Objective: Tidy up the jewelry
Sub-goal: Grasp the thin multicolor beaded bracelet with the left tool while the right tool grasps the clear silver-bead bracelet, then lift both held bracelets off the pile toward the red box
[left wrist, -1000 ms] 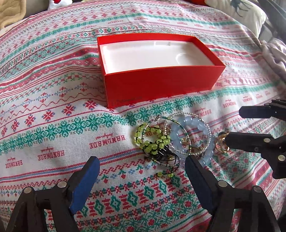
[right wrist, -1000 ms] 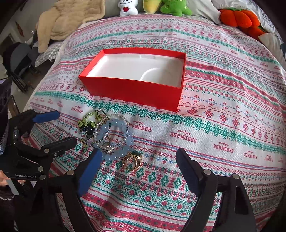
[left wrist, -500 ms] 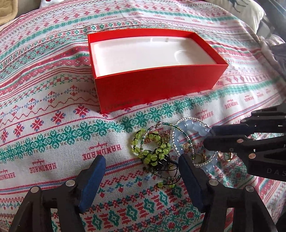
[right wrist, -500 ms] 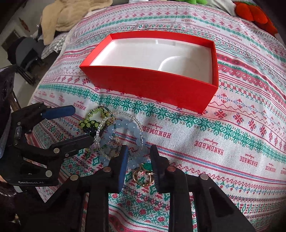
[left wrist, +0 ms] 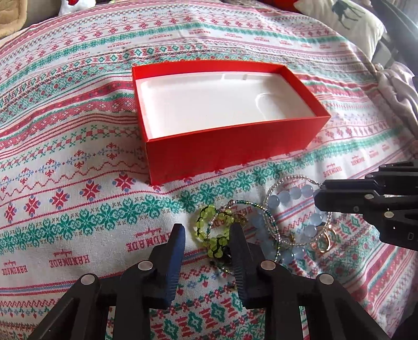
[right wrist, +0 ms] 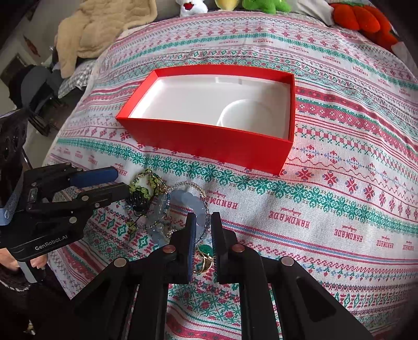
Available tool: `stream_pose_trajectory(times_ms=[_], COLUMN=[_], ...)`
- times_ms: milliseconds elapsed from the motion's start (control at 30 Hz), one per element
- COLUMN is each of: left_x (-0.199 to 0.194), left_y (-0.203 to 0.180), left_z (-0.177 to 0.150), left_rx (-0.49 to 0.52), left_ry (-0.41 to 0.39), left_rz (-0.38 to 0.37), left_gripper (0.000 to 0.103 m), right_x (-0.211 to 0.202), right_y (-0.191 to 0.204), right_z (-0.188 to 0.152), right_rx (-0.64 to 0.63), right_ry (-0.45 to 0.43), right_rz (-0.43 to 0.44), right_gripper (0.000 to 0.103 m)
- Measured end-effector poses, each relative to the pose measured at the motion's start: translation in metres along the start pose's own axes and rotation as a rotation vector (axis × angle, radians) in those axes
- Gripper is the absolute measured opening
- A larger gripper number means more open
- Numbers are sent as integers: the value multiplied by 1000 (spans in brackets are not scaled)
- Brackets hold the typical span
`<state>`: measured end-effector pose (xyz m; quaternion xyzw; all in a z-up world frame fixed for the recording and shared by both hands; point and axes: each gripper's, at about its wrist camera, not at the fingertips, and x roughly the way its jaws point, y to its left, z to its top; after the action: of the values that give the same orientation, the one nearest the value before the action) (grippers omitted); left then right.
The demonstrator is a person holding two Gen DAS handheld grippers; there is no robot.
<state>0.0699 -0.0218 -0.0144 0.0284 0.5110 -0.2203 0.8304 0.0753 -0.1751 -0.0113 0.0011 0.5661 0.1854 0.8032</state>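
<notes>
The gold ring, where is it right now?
In the right wrist view the gold ring sits between the right gripper fingers, beside the blue bead bracelet.

A woven cotton bedspread with red, green and white snowflake bands and the word "HANDMADE" covers the bed. At its far edge lies a fluffy beige blanket, bunched up. Beside it stand a small white plush toy and a green plush toy, with an orange plush pumpkin further right. A cream pillow with a reindeer print sits at the far right corner.
</notes>
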Motion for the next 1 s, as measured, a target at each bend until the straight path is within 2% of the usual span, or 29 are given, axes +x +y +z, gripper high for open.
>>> stream_pose_trajectory(times_ms=[133,267,367,567,667,833,1000], left_x=[12,31,36,30,21,3,-9], left_y=[-11,-14,-17,-22,-18,-7,3], left_z=[10,14,15,16,17,18,12], left_rx=[33,37,37,41,9,-47,-70], left_ry=[30,73,78,51,31,-6,-25], left_rz=[4,41,57,68,42,10,44], left_gripper=[28,27,12,0,0,0,0], right_x=[-7,-10,-13,-14,-19,-19,-6], right_y=[-9,-18,-26,-48,-61,-65,-61], right_z=[2,1,-1,2,3,0,-6], right_rx=[18,32,40,100,154,182,189], right_ry=[-15,-24,-26,-23,-33,-21,50], right_rz=[-10,-34,-52,-68,-38,-8,3], right_gripper=[12,12,12,13,16,28,29])
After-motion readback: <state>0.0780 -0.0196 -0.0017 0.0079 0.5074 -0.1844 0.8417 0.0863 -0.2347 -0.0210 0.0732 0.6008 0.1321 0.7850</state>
